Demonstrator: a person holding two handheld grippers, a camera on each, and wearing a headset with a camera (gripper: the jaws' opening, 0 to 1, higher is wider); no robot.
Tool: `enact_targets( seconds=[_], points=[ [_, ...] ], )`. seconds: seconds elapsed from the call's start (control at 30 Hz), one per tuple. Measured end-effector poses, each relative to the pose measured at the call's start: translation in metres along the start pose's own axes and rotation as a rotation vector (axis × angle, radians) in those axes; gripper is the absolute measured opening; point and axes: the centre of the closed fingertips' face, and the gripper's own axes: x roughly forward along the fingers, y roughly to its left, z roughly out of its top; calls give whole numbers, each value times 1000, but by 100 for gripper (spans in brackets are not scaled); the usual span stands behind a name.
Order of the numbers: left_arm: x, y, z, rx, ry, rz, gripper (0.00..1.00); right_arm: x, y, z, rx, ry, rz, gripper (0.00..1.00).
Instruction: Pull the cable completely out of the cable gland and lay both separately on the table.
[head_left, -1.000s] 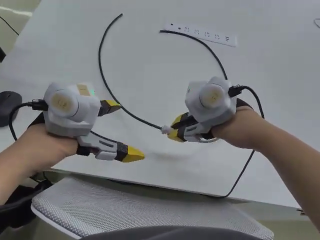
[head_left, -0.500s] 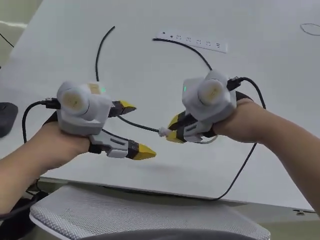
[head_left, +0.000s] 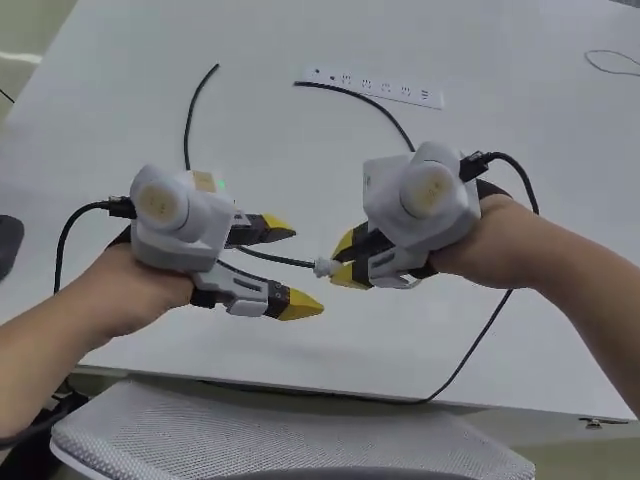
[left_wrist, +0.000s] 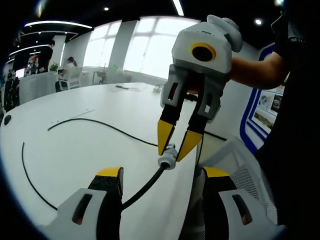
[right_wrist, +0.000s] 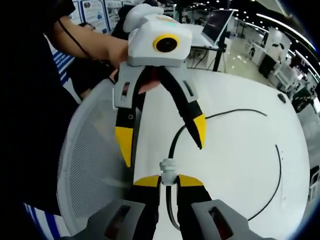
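A small white cable gland (head_left: 324, 267) sits on the end of a thin black cable (head_left: 188, 130) that curves away across the white table (head_left: 300, 160). My right gripper (head_left: 340, 265) is shut on the gland and holds it above the table's near edge. In the right gripper view the gland (right_wrist: 167, 167) is pinched between the yellow tips of that gripper (right_wrist: 169, 181). My left gripper (head_left: 288, 266) faces it, open, with the cable (left_wrist: 140, 192) running between its jaws without touching them. The left gripper view shows the gland (left_wrist: 167, 159) just ahead of the left gripper (left_wrist: 162, 172).
A white power strip (head_left: 370, 85) lies at the far side of the table with its own black cord (head_left: 385, 112) curving toward me. A grey mesh chair (head_left: 300, 435) stands under the near table edge. Black cords trail from both grippers.
My left gripper has moved right and a little up, toward the gland, and its open jaws now straddle the cable. The right gripper has kept its hold on the gland.
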Motion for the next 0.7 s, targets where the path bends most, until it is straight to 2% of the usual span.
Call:
enact_targets(
  seconds=[0.33, 0.7],
  points=[
    [7, -5, 2, -6, -1, -44, 49, -2, 2, 0, -28, 9, 4, 6],
    [10, -8, 3, 6, -4, -69, 29, -3, 3, -1, -43, 10, 10, 6]
  ],
)
